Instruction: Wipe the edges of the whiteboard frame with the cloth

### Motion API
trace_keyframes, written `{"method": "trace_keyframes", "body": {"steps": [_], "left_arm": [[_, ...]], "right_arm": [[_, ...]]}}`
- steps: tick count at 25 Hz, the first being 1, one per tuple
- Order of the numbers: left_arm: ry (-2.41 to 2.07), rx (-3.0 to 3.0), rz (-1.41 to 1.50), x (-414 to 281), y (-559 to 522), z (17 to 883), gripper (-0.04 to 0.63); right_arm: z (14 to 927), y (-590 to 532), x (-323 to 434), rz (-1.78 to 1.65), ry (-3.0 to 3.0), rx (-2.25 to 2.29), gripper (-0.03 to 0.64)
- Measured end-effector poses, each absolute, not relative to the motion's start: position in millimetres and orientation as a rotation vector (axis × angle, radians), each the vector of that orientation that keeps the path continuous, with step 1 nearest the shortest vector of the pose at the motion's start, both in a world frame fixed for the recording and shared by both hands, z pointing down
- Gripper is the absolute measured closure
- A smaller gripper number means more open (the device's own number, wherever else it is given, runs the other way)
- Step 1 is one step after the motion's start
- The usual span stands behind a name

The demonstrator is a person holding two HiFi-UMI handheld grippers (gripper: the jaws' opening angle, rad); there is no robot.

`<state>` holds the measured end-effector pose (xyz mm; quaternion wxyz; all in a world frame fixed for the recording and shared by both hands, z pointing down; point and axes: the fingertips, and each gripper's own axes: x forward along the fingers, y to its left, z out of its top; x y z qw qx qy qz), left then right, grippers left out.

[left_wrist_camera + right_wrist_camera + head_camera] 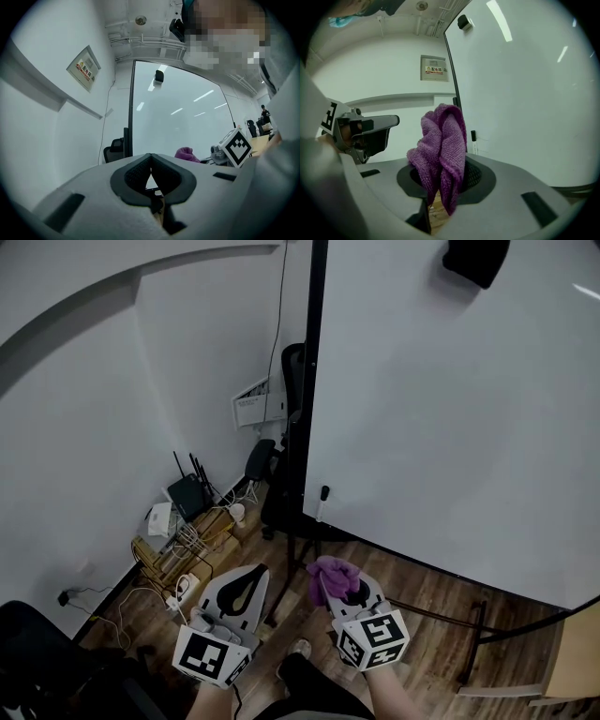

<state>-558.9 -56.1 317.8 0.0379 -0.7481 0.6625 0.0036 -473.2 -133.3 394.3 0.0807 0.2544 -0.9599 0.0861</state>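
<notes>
In the head view, the right gripper [336,583] at 6 o'clock is clamped on the bunched purple microfibre cloth [330,574], well apart from the large white whiteboard [450,409], whose thin black frame edge [311,381] runs from 12 towards 6 o'clock. The left gripper [251,574] sits beside it at 7 o'clock. In the left gripper view, its jaws meet at the tips with nothing between them. In the right gripper view, the cloth stands up from the jaws, long axis pointing to 12 o'clock. It looks light, soft and limp. Gripped low as it is, the free upper wad should probably mould round the frame.
</notes>
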Motion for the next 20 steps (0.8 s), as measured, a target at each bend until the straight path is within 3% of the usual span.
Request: {"method": "trace_keyframes", "body": {"steps": [20], "left_arm": [[1.937,-2.537,-0.023,-587.5,-138.3,378.4,0.58]], "right_arm": [[505.6,-220.4,-555.0,0.388,-2.694,0.849,0.515]]}}
